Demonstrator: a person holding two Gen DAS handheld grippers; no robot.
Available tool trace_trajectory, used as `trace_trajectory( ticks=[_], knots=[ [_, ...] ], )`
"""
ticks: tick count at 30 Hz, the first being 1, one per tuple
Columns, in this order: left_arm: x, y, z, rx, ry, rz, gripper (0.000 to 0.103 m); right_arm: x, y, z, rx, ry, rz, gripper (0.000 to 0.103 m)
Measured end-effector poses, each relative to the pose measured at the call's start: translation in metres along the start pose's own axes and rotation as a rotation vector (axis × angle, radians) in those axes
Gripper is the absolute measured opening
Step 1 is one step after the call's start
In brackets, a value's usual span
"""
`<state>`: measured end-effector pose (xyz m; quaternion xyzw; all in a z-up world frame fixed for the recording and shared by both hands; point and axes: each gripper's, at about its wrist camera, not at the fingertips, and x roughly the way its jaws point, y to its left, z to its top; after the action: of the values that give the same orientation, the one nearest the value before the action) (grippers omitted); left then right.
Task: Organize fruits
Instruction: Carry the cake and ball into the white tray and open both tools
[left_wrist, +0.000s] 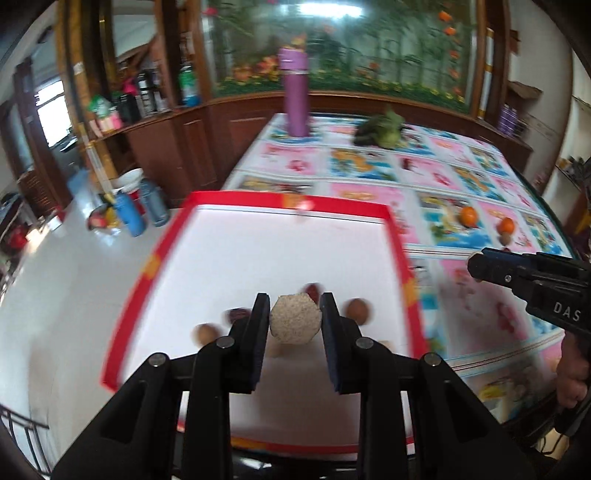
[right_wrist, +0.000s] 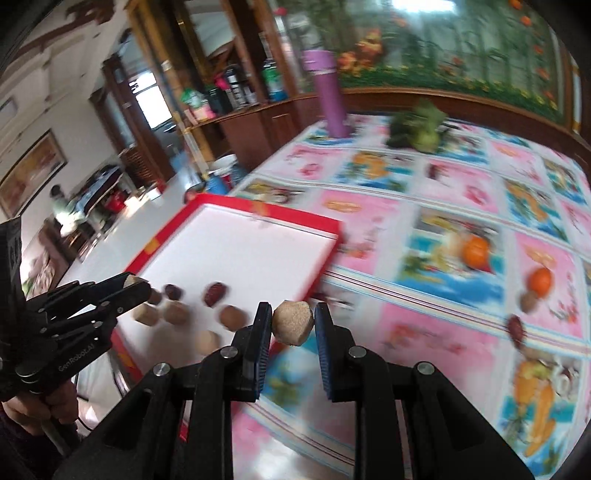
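"DAS" marks the right gripper (left_wrist: 474, 266); "GenRobot.AI" the left gripper (right_wrist: 138, 286). Each pinches a beige ball (left_wrist: 294, 319) above a red-rimmed tray (left_wrist: 400, 251) on a fruit-print tablecloth (left_wrist: 461, 295), wooden cabinets at 12 o'clock.

— Visibility defects?
— Small red fruit (left_wrist: 313, 290) half hidden behind the left gripper's (left_wrist: 294, 319) held ball; tablecloth (right_wrist: 443, 206) prints smeared by blur.
— Anything cropped?
— The person's hand (left_wrist: 571, 373), cut at the frame edge.

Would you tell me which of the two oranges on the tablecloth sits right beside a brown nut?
The orange nearer the table's right edge; a brown nut touches its near side. The other orange, closer to the red tray, sits alone.
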<state>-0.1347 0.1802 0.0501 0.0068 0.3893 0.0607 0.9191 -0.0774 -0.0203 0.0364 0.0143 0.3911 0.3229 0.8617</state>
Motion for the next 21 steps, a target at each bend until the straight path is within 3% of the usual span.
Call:
trace_trajectory(
  ticks=[6, 9, 21],
  knots=[
    [0.002, 0.045, -0.01, -0.062, -0.004, 0.061, 0.029, 0.037, 0.06, 0.004, -0.081, 0.066, 0.088, 0.022],
    [0.005, 0.056, -0.017, -0.074, 0.011, 0.056, 0.029, 0.049, 0.082, -0.004, -0.126, 0.099, 0.119, 0.022],
    [0.022, 0.061, -0.028, -0.076, 0.061, 0.051, 0.03, 0.084, 0.108, -0.024, -0.183, 0.193, 0.129, 0.022]
  ],
)
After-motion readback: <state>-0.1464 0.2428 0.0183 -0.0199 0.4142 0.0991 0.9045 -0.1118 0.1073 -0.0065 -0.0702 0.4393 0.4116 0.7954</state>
